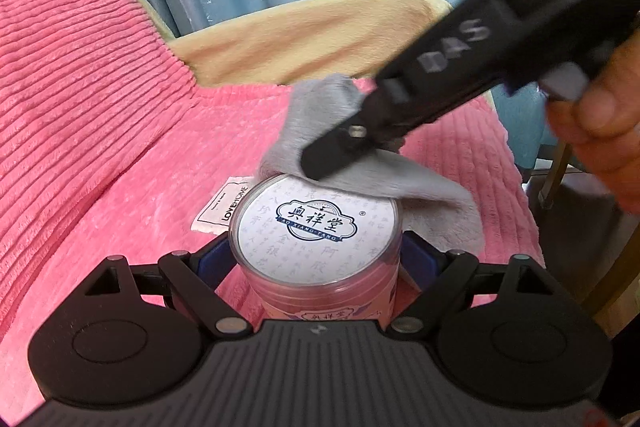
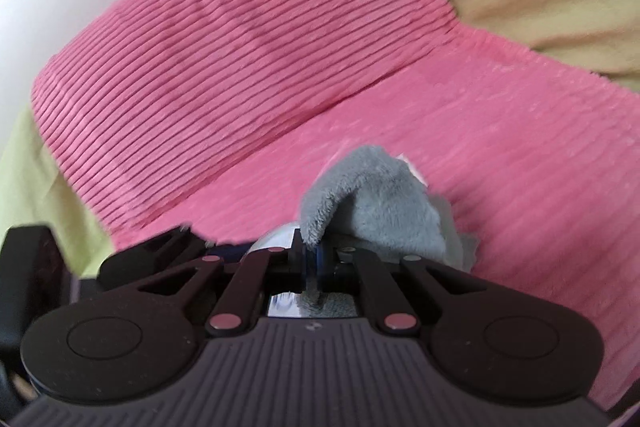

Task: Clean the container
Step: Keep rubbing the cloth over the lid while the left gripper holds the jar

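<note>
In the left wrist view, the left gripper (image 1: 316, 255) clamps its blue-padded jaws on both sides of an upright round container (image 1: 318, 247), which stands on a pink ribbed blanket (image 1: 100, 115). Its white lid (image 1: 316, 223) bears a blue logo. From the far right, the right gripper (image 1: 316, 167), held by a hand (image 1: 596, 135), presses a grey cloth (image 1: 360, 167) onto the lid's far edge. A white fabric label (image 1: 222, 205) lies just left of the container.

In the right wrist view, the right gripper (image 2: 310, 259) has its jaws closed on the grey cloth (image 2: 380, 203), which bunches up beyond them. A sliver of the container (image 2: 276, 239) shows beneath.
</note>
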`<state>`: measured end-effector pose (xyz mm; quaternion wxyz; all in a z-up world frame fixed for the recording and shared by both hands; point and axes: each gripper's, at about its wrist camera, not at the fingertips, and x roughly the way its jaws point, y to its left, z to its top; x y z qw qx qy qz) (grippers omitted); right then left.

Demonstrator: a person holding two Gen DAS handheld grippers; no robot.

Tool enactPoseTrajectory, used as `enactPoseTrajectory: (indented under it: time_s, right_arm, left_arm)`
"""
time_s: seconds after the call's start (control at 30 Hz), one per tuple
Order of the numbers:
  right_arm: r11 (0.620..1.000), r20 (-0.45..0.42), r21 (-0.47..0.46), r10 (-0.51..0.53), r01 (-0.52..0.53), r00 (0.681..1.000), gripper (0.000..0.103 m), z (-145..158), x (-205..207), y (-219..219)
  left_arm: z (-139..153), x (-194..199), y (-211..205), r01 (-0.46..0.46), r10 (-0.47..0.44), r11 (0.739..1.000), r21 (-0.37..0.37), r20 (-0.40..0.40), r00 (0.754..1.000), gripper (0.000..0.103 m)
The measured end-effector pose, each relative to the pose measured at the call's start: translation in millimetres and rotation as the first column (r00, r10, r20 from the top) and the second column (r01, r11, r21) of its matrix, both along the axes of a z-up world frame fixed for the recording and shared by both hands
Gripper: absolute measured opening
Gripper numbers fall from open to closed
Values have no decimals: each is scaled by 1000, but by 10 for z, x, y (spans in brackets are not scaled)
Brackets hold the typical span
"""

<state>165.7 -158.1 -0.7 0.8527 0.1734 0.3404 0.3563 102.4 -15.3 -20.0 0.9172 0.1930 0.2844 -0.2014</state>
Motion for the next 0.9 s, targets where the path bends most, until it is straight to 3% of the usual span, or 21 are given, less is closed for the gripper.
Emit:
enactPoseTrajectory:
  time_s: [0.13, 0.27, 0.77, 0.9]
  right_arm:
    - [996, -35, 84, 40, -37, 999, 2, -71, 22, 121]
    - [985, -48, 74, 158, -154, 986, 2, -43, -37, 187]
    - [999, 7, -15, -30, 30, 1000, 2, -2, -26, -101]
    - [1000, 7, 4, -3, 3, 1000, 2, 1, -10, 14]
  left_arm:
    - [8, 7, 17, -3, 3, 1000, -4, -6, 1000, 87]
    - [14, 21, 28, -1, 0, 1000, -7, -8, 1000, 87]
    - [27, 40, 5, 11, -11, 1000, 1, -8, 1000, 87]
    - [25, 38, 30, 9, -9, 1000, -5, -12, 1000, 87]
